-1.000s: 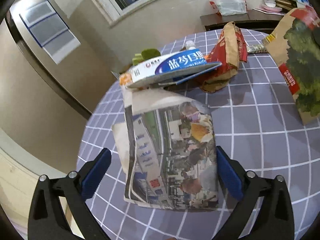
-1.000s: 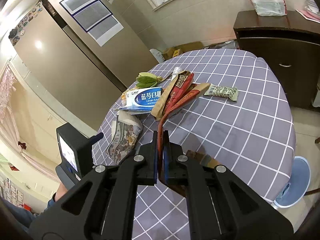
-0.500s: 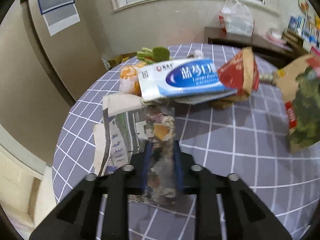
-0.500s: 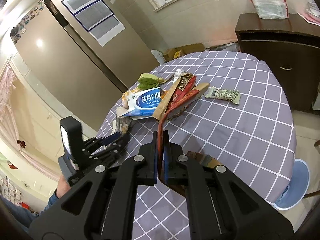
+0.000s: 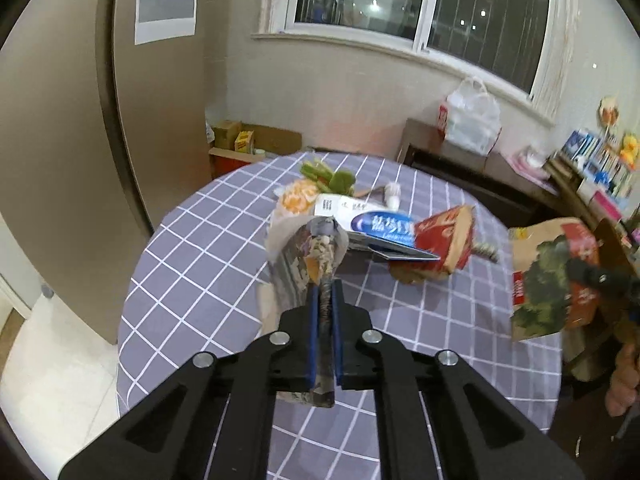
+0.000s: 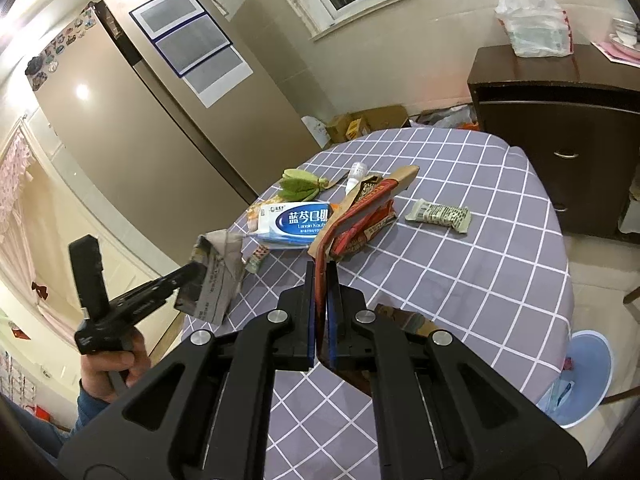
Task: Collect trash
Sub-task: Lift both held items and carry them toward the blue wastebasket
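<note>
Left tool [image 5: 325, 300] clamps the newspaper [image 5: 316, 256] clear above the desk [image 5: 200, 248], right tool [image 6: 320, 280] pinches the paper bag [image 5: 554, 280] — two pieces up, but box [image 6: 294, 222], wrappers [image 6: 438, 214] and peels [image 6: 300, 186] still wait.

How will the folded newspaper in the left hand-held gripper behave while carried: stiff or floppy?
Probably floppy: the newspaper bends and creases around the shut left hand-held gripper. Likely light, since a narrow pinch holds it clear of the table. Loose folds might splay or slip.
</note>
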A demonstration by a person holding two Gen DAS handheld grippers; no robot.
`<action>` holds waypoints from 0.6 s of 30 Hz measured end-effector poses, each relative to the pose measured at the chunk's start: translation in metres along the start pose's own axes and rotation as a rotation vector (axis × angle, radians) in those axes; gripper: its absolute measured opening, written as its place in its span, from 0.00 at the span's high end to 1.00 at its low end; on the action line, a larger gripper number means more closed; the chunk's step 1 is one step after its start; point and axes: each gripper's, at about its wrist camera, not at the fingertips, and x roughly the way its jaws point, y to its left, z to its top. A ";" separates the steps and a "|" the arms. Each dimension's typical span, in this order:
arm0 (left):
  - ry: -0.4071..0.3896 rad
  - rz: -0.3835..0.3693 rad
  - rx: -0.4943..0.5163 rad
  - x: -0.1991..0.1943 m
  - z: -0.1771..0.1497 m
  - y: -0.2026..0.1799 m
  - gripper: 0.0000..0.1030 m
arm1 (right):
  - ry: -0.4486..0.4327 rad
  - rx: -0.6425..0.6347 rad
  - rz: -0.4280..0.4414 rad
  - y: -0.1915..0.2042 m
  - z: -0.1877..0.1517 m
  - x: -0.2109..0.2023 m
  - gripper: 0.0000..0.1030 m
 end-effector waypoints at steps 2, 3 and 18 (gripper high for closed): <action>-0.016 -0.023 -0.012 -0.009 0.003 -0.001 0.96 | -0.008 -0.003 -0.001 0.000 0.000 -0.004 0.96; -0.023 -0.030 -0.013 -0.012 0.005 -0.001 0.96 | -0.013 -0.004 -0.003 0.001 0.001 -0.006 0.96; -0.141 -0.222 0.051 -0.043 0.040 -0.065 0.96 | -0.128 0.021 -0.045 -0.015 0.015 -0.060 0.96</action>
